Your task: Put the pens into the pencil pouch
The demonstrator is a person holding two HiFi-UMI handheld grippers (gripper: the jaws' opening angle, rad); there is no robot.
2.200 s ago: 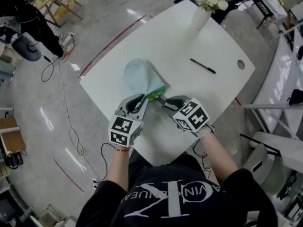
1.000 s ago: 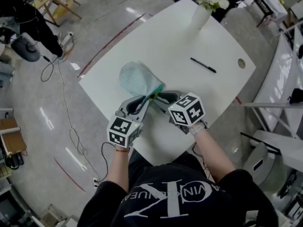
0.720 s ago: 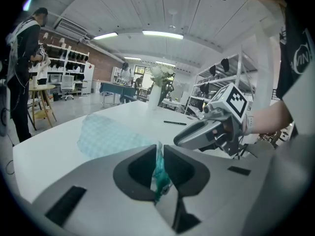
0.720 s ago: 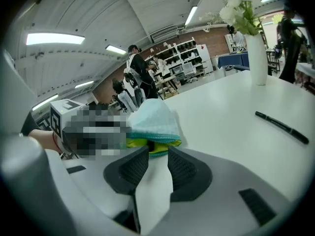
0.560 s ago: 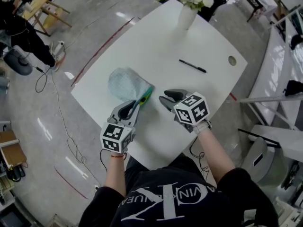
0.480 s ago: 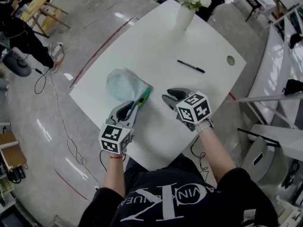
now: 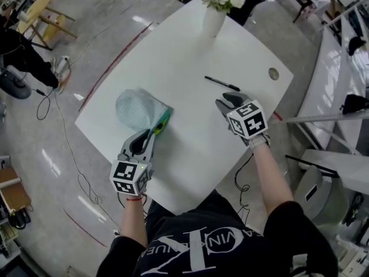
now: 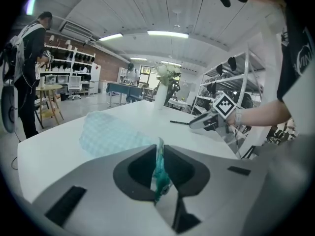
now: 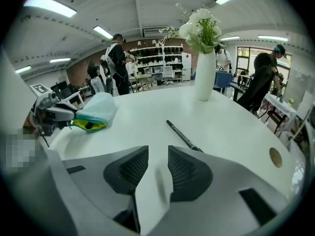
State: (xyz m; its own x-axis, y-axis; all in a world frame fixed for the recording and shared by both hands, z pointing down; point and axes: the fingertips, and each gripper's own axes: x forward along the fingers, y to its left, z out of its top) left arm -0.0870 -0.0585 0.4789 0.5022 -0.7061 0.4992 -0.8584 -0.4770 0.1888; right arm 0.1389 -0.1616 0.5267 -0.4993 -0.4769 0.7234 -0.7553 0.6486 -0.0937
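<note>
Right gripper (image 7: 226,101) open beside the pen (image 7: 222,83); left gripper (image 7: 151,136) holds the pencil pouch (image 7: 135,108).
Right of centre, the right gripper's jaws stand apart and empty, just short of the black pen on the white table (image 7: 184,56). At lower left, the left gripper pinches the pouch's teal rim. An off-centre pinch could roll the thin pen away, and a slack rim could let the mouth sag shut.
</note>
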